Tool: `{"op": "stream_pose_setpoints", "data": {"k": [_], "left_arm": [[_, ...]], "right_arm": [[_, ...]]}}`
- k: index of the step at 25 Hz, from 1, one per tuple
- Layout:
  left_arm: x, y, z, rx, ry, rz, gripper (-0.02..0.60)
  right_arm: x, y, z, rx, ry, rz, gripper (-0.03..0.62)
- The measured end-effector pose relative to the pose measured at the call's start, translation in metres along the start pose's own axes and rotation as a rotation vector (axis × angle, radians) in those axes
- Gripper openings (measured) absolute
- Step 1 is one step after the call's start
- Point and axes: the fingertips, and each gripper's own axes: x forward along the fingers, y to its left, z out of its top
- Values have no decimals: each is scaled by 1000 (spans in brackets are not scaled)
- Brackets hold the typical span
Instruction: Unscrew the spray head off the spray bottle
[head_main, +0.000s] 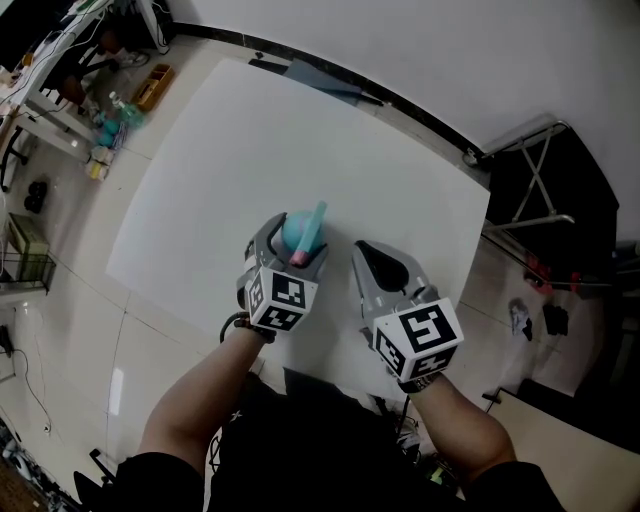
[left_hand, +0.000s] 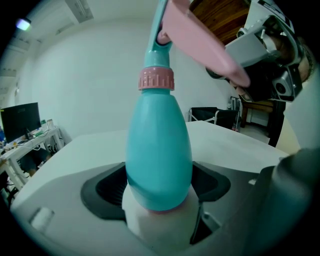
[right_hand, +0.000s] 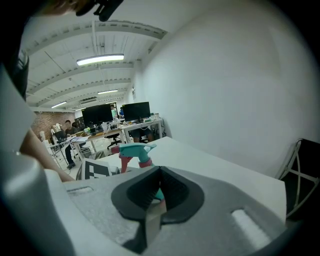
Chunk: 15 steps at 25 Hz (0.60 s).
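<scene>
Spray bottle (left_hand: 159, 150): teal; I see it standing upright on the white table (head_main: 250, 130), toward the near edge, between my left gripper's jaws.
Spray head (right_hand: 134, 149): a teal nozzle with a pink trigger (left_hand: 200, 40), screwed on over a ribbed pink collar (left_hand: 156, 79). The trigger points back toward my left gripper.
Left gripper (head_main: 293, 238): jaws spread wide, with the dark pads set against the bottle's lower body on either side, grasping it.
Right gripper (head_main: 365, 252): jaws clenched together on nothing. It sits just to the right of the left gripper, apart from the bottle and above the table.
Markings: the only print I can make out is the black-and-white square markers on the left cube (head_main: 282, 298) and the right cube (head_main: 420, 340).
Surroundings: pale tiled floor (head_main: 70, 300) around the table, a black metal frame (head_main: 540, 190) past its right corner, and office desks with dark monitors (right_hand: 102, 114) farther off.
</scene>
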Motion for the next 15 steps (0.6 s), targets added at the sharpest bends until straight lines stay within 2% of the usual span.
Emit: {"op": "stream_pose_setpoints", "data": {"k": [8, 15], "left_arm": [[-9, -4, 3, 43, 32, -20, 413], [-21, -6, 7, 126, 76, -14, 410]], "right_arm": [[-1, 0, 5, -4, -14, 14, -8], [-9, -6, 6, -5, -15, 39, -1]]}}
